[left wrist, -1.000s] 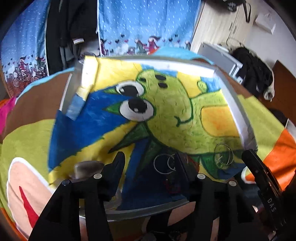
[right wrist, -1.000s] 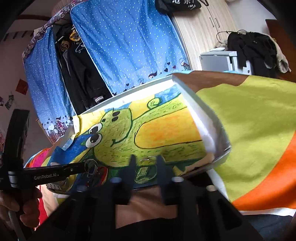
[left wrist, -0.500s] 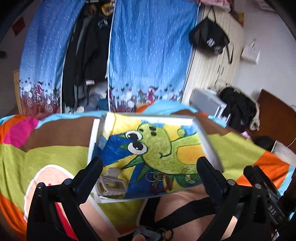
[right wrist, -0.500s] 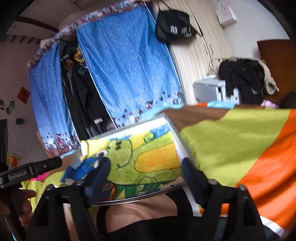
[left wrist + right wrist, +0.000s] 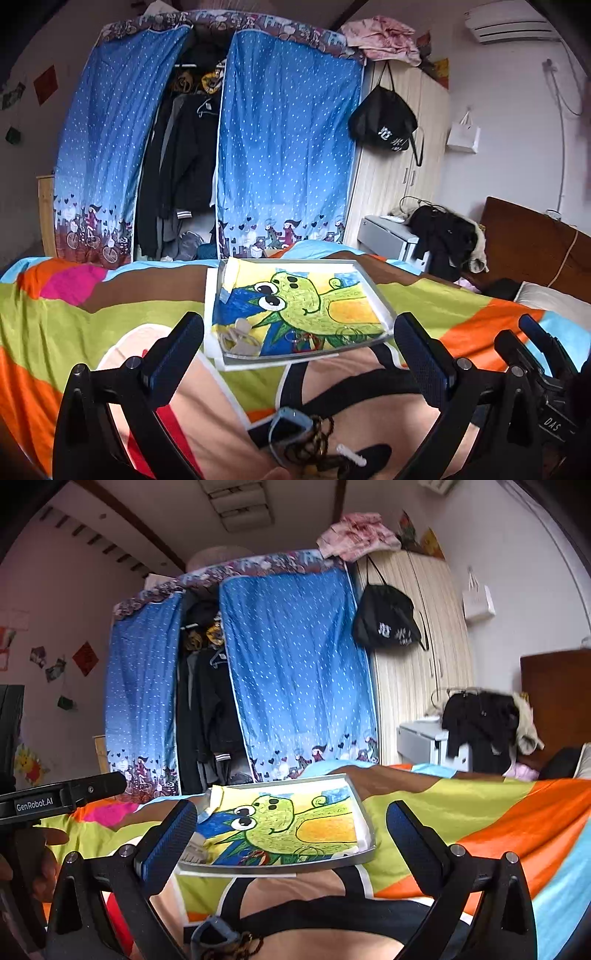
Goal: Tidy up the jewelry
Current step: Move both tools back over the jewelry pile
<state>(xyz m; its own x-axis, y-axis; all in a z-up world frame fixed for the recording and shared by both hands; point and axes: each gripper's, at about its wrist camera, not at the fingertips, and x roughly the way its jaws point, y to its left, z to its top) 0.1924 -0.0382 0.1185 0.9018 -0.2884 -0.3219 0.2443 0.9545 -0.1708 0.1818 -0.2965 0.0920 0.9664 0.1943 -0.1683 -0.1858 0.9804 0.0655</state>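
Both my left tongs [image 5: 299, 345] and right tongs [image 5: 291, 830] gape wide, holding nothing. Thin silver hoops and red bangle [image 5: 303, 338] lie straight ahead at the near edge of the shallow cartoon-lined metal tray [image 5: 384, 301], nearer my left.

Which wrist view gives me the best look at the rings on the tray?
The left wrist view: it looks down onto the tray, so the rings show as separate loops near its front edge. The right wrist view sees them at a shallow angle, flattened against the drawing.

rings [image 5: 300, 336]: too small to count | watch [image 5: 286, 432]: cut by bottom edge | tray [image 5: 369, 843]: near corner behind finger
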